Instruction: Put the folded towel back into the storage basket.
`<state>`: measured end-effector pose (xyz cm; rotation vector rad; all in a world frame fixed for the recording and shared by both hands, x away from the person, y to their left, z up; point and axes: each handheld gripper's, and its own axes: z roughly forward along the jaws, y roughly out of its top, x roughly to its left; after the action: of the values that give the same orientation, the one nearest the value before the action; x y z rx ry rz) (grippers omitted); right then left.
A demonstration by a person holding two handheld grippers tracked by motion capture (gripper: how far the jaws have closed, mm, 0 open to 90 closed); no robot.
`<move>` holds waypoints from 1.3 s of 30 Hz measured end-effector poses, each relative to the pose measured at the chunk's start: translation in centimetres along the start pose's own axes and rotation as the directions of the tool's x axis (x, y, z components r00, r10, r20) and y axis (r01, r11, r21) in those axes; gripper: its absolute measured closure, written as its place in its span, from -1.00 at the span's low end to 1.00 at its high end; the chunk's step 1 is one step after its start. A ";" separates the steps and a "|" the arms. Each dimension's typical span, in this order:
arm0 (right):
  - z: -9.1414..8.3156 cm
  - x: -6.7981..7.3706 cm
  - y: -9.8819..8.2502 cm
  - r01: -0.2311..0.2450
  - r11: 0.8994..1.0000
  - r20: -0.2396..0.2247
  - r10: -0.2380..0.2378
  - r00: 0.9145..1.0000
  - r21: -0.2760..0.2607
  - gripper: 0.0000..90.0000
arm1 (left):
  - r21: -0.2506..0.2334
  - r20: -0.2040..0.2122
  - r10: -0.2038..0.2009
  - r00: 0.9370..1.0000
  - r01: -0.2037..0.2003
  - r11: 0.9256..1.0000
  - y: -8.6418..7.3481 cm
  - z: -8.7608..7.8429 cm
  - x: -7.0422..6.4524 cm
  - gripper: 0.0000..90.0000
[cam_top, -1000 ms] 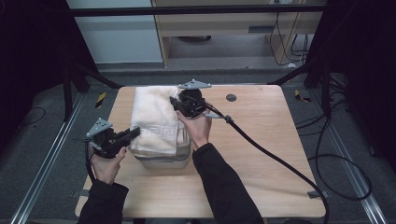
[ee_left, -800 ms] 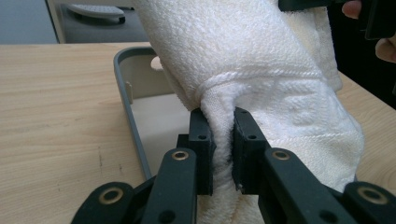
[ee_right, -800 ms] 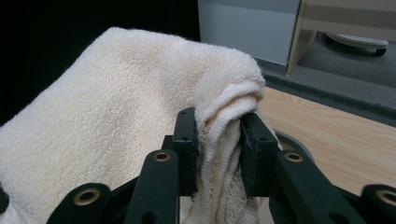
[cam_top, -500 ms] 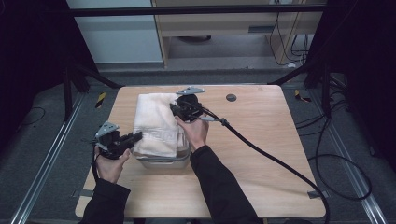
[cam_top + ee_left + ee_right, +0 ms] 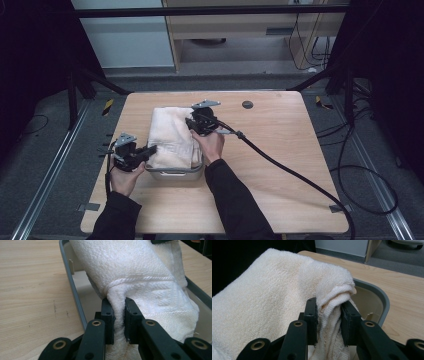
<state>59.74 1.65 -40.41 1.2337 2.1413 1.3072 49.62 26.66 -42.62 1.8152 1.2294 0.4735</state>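
A folded cream towel lies over a grey rectangular tub on the wooden table. My left gripper is at the towel's near left corner, shut on a bunched fold of the towel, with the tub's grey rim just beside it. My right gripper is at the towel's right side, shut on a gathered edge of the towel; the tub's curved rim shows behind it. Most of the tub's inside is hidden by the cloth.
A small dark disc lies on the table at the back right. The right gripper's thick black cable trails across the table to the right front corner. Dark frame posts stand beside the table.
Both grippers have come down with the towel still pinched in them, and the towel has sunk lower onto the tub.
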 end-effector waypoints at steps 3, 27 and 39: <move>0.4 -0.3 -0.5 0.000 1.000 0.005 0.000 1.000 0.009 0.56 | 0.015 -0.010 0.008 1.000 -0.007 1.000 -0.2 0.6 -0.1 0.77; 1.8 -0.8 -2.0 0.049 0.997 0.020 -0.050 0.999 0.051 0.46 | 0.066 -0.082 0.029 0.996 -0.023 0.998 -0.7 1.3 -0.7 0.59; 1.4 -0.9 -1.9 0.124 0.990 0.029 -0.126 0.992 0.070 0.29 | 0.032 -0.081 0.026 0.996 -0.024 0.999 -0.4 0.4 -1.0 0.32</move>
<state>60.20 1.34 -42.86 1.1185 2.2172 1.1634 49.21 25.63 -43.02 1.8554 1.2768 0.5496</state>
